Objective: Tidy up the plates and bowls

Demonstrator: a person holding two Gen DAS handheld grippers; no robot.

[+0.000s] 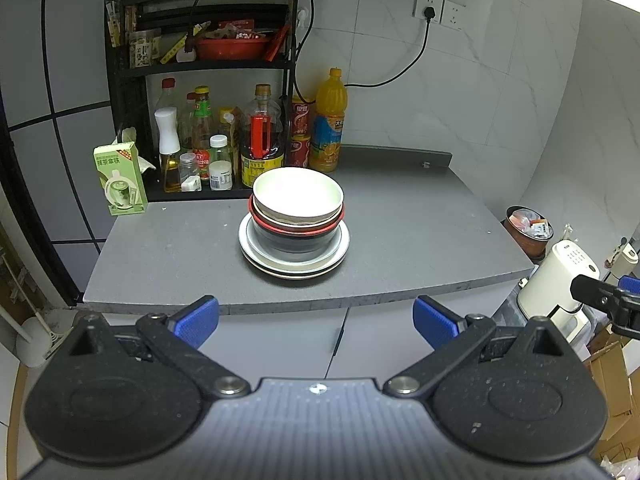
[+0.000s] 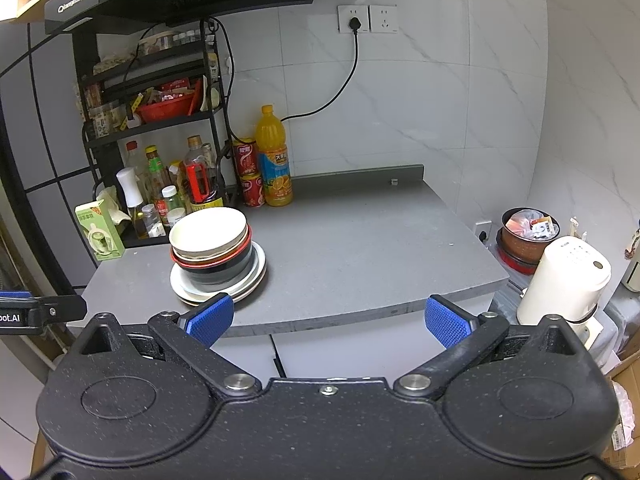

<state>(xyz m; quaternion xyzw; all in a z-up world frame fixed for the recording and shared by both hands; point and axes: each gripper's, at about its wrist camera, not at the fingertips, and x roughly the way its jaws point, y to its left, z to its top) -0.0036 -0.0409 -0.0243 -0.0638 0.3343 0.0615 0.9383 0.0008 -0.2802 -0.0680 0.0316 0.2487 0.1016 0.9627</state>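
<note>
- Left wrist view shows the left gripper (image 1: 316,322) with its two blue-padded fingers (image 1: 198,320) spread wide apart; nothing is between them, and it hangs in front of the counter edge, not touching anything.
- On the grey stone counter (image 1: 400,232) stands one stack of dishes, near the middle-left of the top and well apart from both grippers.
- At the bottom of the stack lie the flat white round plates (image 1: 294,266), one on another; how many there are I cannot tell.
- On the plates sits a dark bowl with a red rim (image 1: 296,236), and inside it a cream-white ceramic bowl (image 1: 298,196) is on top, upright and empty.
- Between these two bowls one more thin rim is visible, but I cannot tell what dish it is.
- Behind the stack is a black metal shelf rack (image 1: 132,80) with sauce bottles, and just beside it a tall orange juice bottle (image 1: 330,120) and two red cans (image 1: 301,132), one on the other.
- A green paper carton (image 1: 120,178) stands at the left corner of the counter.
- In the right wrist view the right gripper (image 2: 330,318) is also wide apart and holds nothing; it is before the counter edge, to the right of the stack.
- A white plastic kettle-like appliance (image 2: 564,280) stands lower, to the right of the counter.
</note>
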